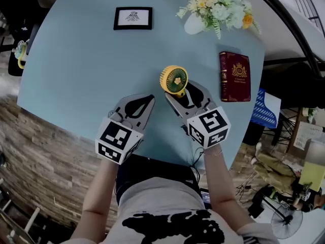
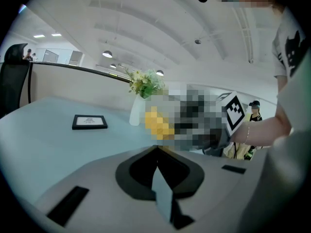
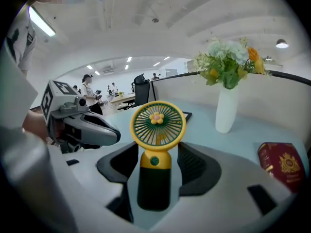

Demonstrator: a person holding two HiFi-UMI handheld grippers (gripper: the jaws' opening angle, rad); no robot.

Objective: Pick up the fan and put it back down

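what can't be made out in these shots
- The fan: in the left gripper view, a mosaic patch covers it and most of the right tool.
- The framed card: its print is too small to read in any view.
- The red book: its cover lettering is too small in the head view, and blurred near the rim in the right gripper view.

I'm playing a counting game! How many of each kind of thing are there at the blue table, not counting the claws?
Fan: 1
Picture frame: 1
Vase of flowers: 1
Red book: 1
Total: 4
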